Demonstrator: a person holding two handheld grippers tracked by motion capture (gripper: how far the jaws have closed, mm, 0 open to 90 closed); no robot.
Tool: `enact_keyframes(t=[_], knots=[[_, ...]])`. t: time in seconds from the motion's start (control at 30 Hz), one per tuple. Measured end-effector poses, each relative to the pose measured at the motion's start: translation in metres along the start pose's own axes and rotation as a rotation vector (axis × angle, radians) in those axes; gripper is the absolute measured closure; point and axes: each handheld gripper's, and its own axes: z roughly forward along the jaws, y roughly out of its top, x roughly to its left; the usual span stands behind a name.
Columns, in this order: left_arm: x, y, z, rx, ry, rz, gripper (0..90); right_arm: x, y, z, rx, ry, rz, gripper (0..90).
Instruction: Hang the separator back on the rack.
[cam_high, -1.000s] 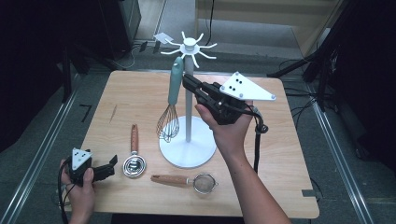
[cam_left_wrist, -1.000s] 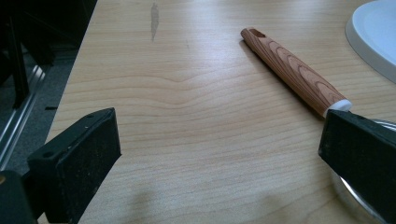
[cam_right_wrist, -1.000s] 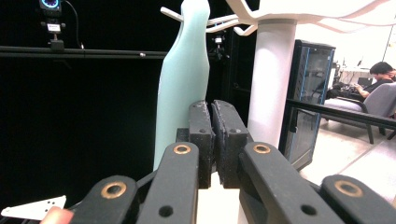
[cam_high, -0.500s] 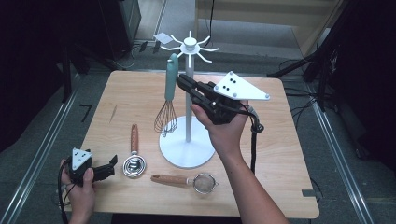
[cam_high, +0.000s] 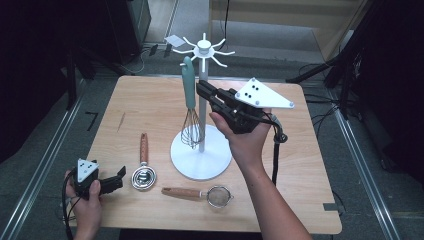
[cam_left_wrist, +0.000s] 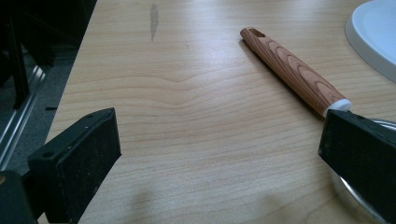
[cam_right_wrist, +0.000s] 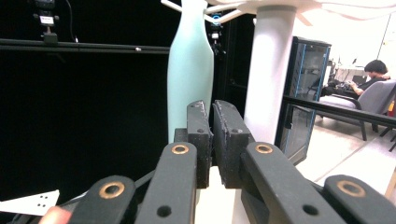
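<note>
A white utensil stand (cam_high: 201, 162) rises from the middle of the wooden table (cam_high: 150, 107), with hook arms at its top. A whisk with a teal handle (cam_high: 189, 82) (cam_right_wrist: 189, 60) hangs from one arm, its wires beside the pole. My right gripper (cam_high: 201, 89) (cam_right_wrist: 212, 112) is held level, its tips just right of the handle and in front of the pole. Its jaws are shut with nothing between them. My left gripper (cam_high: 119, 176) (cam_left_wrist: 219, 140) rests open at the table's front left, next to a wood-handled metal scoop (cam_high: 143, 172) (cam_left_wrist: 294, 74).
A small strainer (cam_high: 218, 196) with a wooden handle lies near the front edge, in front of the stand's round base (cam_left_wrist: 373, 37). A metal rail runs along the floor left of the table. Dark equipment stands around the back and sides.
The whisk's wire end has swung a little right, toward the pole. Both hands stay about where they were.
</note>
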Motion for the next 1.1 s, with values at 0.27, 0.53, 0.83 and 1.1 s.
enact_keyframes(t=[0.27,0.53,0.83,1.1], knots=[[0.0,0.0,0.0,-0.001,-0.002,-0.002,0.0,-0.002,-0.007,-0.007,0.021,-0.011,-0.006,86.7],[-0.001,0.0,0.0,0.002,0.004,0.0,0.0,-0.01,-0.022,-0.019,0.058,-0.042,-0.009,84.3],[-0.003,0.0,0.001,0.02,0.034,0.004,7.7,-0.018,-0.056,-0.039,0.153,-0.07,-0.024,75.7],[-0.005,0.0,-0.002,0.008,0.037,0.02,14.3,-0.023,-0.092,-0.059,0.239,-0.071,0.001,65.3]])
